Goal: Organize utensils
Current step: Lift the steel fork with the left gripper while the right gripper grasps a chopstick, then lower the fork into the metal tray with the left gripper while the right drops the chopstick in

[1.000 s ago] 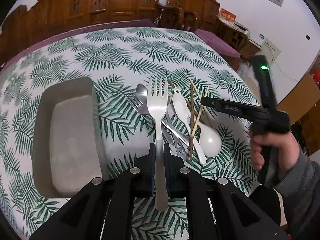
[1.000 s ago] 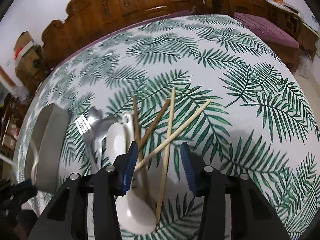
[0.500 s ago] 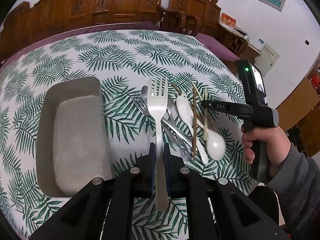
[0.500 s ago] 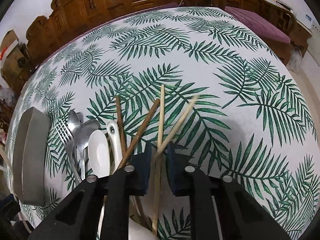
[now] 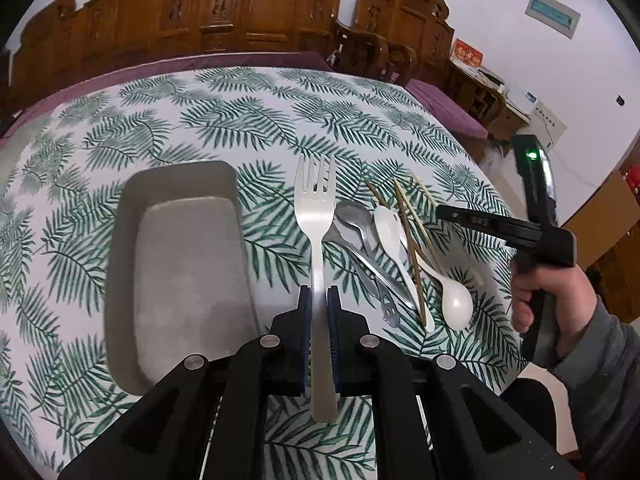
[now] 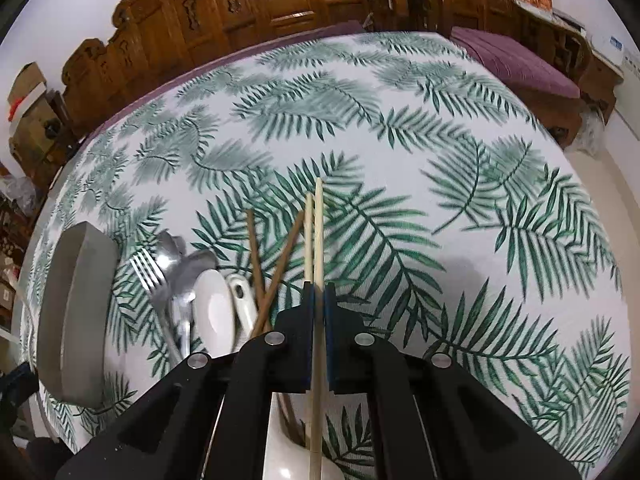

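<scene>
Pick-up step in hand: left hand-held gripper point(image 5: 319, 300) grasps the fork point(image 5: 315, 216) right of the grey tray point(image 5: 120, 216), right hand-held gripper point(image 6: 319, 296) has just clenched on a light chopstick point(image 6: 318, 240); next, carry both into the tray.

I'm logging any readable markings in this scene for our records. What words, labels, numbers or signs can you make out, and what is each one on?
No text here can be read with certainty.
Red sign with yellow characters, on the furniture by the wall: too blurred to read.
Pale print on the right hand-held gripper, along its black finger: too small to read.
Blue-green plate high on the wall: blurred.
White wall notice: dark marks, unreadable.
</scene>
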Demonstrator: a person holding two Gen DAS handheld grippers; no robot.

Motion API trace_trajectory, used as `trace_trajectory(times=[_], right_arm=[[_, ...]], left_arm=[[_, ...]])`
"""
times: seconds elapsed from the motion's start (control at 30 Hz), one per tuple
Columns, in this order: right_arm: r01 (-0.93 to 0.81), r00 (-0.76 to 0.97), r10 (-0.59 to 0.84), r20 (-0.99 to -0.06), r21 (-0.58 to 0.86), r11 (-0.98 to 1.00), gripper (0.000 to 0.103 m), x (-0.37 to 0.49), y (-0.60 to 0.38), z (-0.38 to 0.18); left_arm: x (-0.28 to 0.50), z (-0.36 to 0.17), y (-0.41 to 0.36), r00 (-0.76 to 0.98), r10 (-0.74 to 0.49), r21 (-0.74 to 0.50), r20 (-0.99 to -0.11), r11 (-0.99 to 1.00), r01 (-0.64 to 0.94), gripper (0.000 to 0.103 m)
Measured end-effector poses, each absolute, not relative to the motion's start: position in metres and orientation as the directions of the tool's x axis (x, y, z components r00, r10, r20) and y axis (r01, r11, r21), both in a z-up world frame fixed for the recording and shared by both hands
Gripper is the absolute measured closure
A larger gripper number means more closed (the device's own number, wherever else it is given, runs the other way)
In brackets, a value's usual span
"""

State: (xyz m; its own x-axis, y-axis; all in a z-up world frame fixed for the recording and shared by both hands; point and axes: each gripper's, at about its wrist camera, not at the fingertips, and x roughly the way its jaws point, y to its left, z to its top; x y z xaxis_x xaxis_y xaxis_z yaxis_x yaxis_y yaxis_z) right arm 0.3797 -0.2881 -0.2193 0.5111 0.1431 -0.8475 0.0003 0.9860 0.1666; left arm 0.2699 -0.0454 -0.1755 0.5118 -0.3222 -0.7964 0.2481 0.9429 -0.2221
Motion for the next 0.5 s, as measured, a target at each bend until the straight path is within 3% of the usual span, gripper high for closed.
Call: trace_trajectory(times=[0.5], right_arm=[[-0.279, 0.565, 0.331, -0.756, 0.202, 0.939, 0.097, 0.346, -0.190, -0.149]], left_arm=[[0.308, -0.192, 0.022, 0.507, -0.210, -0.152, -0.836, 0.976, 0.153, 0.096]])
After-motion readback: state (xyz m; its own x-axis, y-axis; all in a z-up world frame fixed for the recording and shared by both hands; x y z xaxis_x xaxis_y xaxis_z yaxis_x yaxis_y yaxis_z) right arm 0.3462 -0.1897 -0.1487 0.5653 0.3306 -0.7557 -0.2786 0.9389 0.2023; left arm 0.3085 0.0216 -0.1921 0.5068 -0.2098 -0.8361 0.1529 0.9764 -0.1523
